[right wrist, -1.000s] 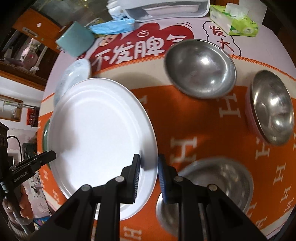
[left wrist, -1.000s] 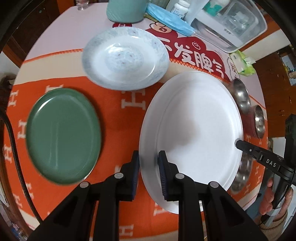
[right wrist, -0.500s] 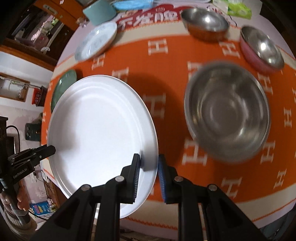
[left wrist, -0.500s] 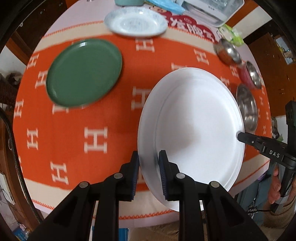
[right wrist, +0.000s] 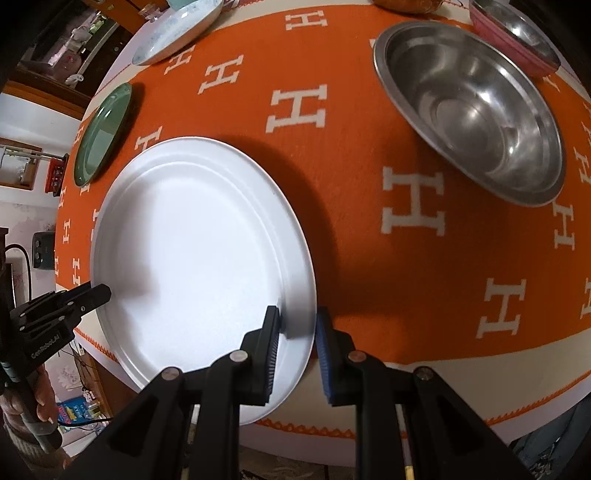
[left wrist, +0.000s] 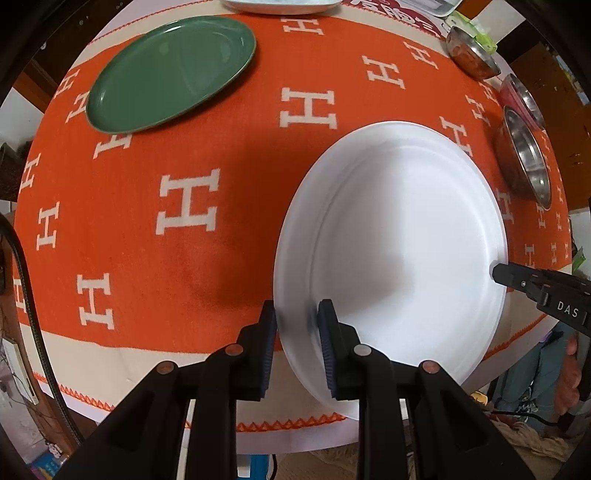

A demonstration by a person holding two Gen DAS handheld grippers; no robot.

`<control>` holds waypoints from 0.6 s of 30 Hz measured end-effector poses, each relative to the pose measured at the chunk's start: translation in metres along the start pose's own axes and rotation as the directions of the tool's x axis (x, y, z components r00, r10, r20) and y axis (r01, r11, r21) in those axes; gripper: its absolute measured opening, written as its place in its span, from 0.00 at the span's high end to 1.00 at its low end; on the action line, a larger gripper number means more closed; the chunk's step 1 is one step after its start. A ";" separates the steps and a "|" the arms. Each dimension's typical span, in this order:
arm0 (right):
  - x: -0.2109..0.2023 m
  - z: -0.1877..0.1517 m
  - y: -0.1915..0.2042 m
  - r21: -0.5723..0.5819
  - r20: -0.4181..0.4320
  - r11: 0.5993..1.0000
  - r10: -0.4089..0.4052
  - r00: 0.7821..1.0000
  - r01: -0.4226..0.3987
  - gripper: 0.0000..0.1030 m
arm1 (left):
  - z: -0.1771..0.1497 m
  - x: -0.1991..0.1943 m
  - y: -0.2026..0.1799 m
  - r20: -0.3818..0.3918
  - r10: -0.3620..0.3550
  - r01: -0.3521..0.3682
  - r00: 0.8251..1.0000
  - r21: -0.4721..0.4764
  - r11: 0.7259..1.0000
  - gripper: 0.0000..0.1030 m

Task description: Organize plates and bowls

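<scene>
Large round white plate (left wrist: 399,236) held off the desk: left gripper (left wrist: 296,345) clamps its 7 o'clock rim, right gripper (right wrist: 297,341) its opposite rim. Green plate (left wrist: 171,70) at 11 o'clock.

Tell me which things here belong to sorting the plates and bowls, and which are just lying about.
Part of the job:
- white plate, gripped at opposite rims by the left tool and right tool
- green plate
- pale patterned plate
- large steel bowl
- pink bowl
- small steel bowl

Just lying about:
- orange tablecloth
- green tissue pack
</scene>
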State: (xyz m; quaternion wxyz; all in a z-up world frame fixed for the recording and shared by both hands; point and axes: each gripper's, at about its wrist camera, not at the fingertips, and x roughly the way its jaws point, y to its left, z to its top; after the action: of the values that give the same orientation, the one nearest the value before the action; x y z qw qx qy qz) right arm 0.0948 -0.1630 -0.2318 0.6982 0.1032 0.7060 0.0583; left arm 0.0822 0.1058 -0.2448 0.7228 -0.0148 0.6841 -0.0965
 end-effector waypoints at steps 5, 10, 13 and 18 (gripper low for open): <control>0.005 0.003 0.006 0.007 -0.001 1.000 0.002 1.000 -0.002 0.81 | 0.002 0.004 0.005 -0.002 -0.002 0.002 1.000 -0.022 1.000 0.79; 0.006 -0.001 0.013 0.001 0.011 1.000 -0.015 1.000 0.015 0.81 | 0.009 0.012 -0.014 0.009 0.016 -0.016 1.000 -0.015 1.000 0.80; 0.002 -0.007 0.005 0.001 0.012 1.000 -0.012 1.000 0.012 0.81 | 0.012 0.012 -0.015 0.012 0.018 -0.018 1.000 -0.018 1.000 0.80; 0.003 -0.007 0.007 -0.006 0.005 1.000 -0.009 1.000 0.009 0.81 | 0.012 0.012 -0.014 0.005 0.019 -0.019 1.000 -0.020 1.000 0.79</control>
State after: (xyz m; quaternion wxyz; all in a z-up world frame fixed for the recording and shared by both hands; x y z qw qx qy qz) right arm 0.0878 -0.1552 -0.2328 0.7004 0.0983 0.7047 0.0570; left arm 0.0928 0.0894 -0.2537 0.7254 -0.0159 0.6832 -0.0825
